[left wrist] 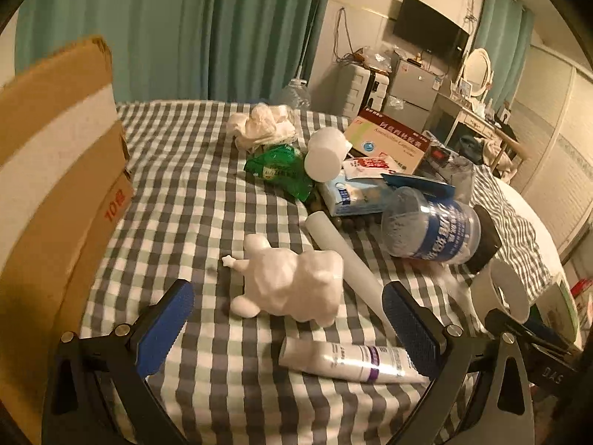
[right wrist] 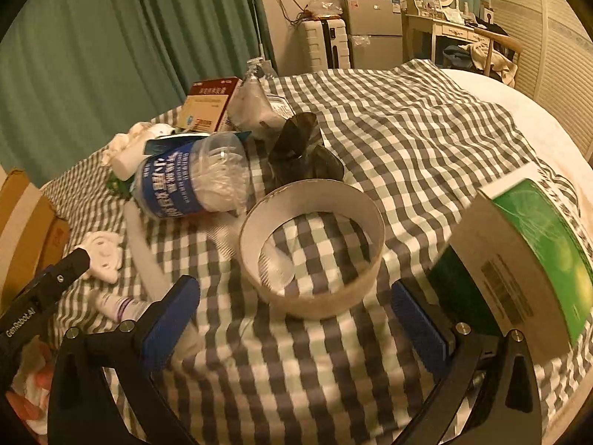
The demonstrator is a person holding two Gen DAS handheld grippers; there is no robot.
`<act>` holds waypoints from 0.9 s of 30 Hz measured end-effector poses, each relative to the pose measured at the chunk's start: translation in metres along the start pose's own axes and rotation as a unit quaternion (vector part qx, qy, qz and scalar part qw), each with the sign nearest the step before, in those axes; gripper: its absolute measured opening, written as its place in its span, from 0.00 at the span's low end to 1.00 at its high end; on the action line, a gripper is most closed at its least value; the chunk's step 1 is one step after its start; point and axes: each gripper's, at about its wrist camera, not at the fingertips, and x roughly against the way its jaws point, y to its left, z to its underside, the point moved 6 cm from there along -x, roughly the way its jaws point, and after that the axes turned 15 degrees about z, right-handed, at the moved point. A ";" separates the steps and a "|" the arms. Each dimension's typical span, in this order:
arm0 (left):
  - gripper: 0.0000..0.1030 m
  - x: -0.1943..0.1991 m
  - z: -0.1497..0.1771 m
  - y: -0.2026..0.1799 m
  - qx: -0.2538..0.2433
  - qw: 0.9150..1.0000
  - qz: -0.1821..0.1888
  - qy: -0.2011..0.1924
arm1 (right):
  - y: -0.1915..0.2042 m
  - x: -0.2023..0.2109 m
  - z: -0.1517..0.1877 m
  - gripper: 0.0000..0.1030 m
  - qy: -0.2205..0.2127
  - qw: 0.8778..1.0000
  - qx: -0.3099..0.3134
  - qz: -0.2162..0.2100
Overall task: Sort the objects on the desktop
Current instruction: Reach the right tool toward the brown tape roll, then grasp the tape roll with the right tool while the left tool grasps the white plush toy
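White lavender-banded tube (left wrist: 348, 362) lies on its side.

Grey-and-white checked cloth (left wrist: 192, 185). White moulded plaster figurine (left wrist: 292, 285). White squeeze tube with purple band (left wrist: 348, 361). Clear plastic jar with blue label (left wrist: 431, 228). Green crinkled foil packet (left wrist: 276, 168). Maroon-and-cream cardboard medicine box (left wrist: 389, 139). Pale cardboard tape ring (right wrist: 311, 244). Green-and-white printed box (right wrist: 526, 256). Brown corrugated carton (left wrist: 52, 170). Teal pleated curtain (left wrist: 185, 29).

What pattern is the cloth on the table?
The cloth has a grey-and-white check pattern, clearest in the right wrist view.
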 end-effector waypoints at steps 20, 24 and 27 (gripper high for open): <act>1.00 -0.038 -0.004 0.016 0.002 0.998 0.036 0.042 | 0.008 -0.029 -0.020 0.99 -0.007 1.000 -0.003 0.029; 1.00 -0.040 -0.006 0.019 0.000 0.999 0.026 0.044 | 0.008 -0.032 -0.021 0.93 -0.004 1.000 -0.003 0.029; 0.92 -0.039 -0.007 0.020 -0.001 0.999 0.028 0.036 | 0.005 -0.032 -0.022 0.83 -0.004 1.000 -0.010 0.024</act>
